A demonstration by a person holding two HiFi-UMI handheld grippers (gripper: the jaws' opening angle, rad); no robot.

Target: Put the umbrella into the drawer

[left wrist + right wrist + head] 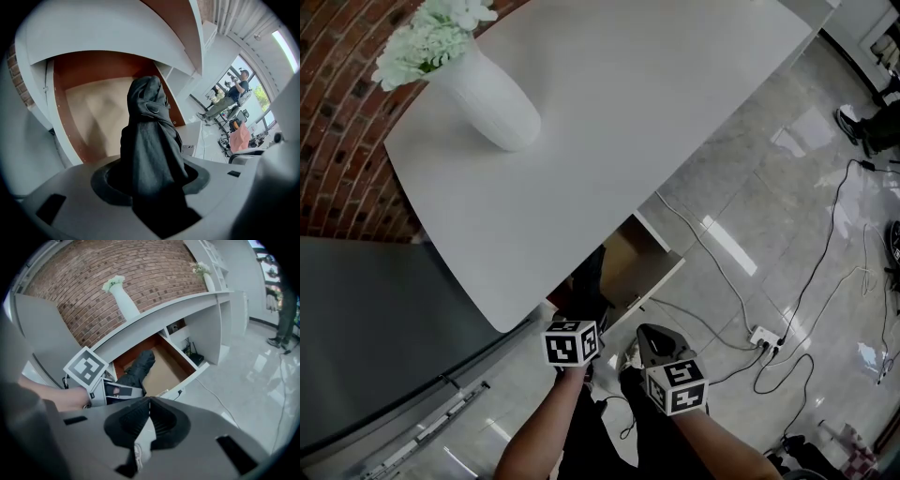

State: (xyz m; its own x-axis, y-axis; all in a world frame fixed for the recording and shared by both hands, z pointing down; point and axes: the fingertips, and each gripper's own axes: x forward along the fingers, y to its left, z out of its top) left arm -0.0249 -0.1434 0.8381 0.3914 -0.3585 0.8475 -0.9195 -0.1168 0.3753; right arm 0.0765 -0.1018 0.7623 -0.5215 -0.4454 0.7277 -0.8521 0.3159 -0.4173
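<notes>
A black folded umbrella sticks out forward from my left gripper, which is shut on its lower end. Its tip reaches over the open drawer, a white-fronted box with a brown inside and a pale bottom. In the head view the umbrella runs from the left gripper under the table edge into the drawer. My right gripper is shut on nothing and hangs back from the drawer, to the right of the left gripper. The umbrella lies partly inside there.
The white tabletop overhangs the drawer and carries a white vase of flowers. A grey cabinet stands at the left. Cables and a power strip lie on the tiled floor at the right. A seated person is far off.
</notes>
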